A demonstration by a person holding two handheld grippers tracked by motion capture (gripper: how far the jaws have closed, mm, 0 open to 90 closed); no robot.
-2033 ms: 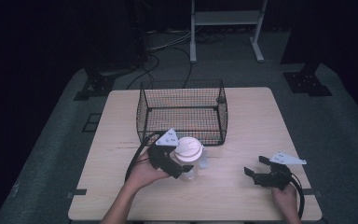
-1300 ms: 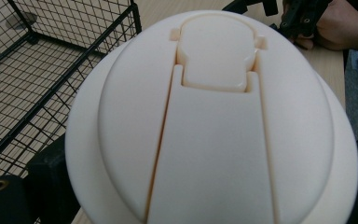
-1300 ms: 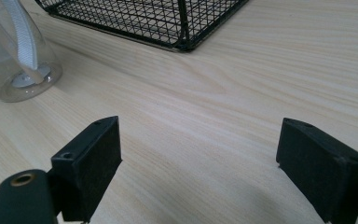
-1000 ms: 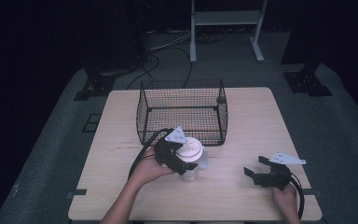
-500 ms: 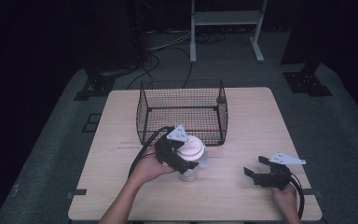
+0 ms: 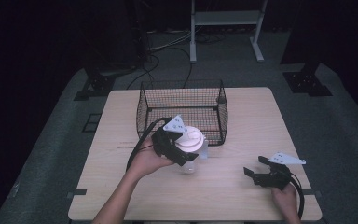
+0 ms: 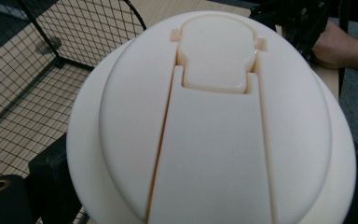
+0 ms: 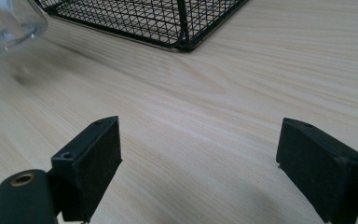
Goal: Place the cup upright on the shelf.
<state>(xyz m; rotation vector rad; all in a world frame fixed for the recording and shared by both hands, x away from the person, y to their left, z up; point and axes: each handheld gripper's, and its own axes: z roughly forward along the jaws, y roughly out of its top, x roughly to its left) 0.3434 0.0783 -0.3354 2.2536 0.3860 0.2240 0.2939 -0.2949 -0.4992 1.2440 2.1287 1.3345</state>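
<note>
Here my left gripper point(image 6: 182, 148) clasps the white-lidded clear plastic cup point(image 6: 190, 142) just before the black wire basket point(image 6: 182, 100); my right gripper point(image 6: 256, 168) rests agape.

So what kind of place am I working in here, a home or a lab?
Most likely a lab or recording studio, not a home. The wooden table stands alone on grey carpet with dark surroundings, cables trail over the floor behind it, and a white metal stand rises at the back.
</note>
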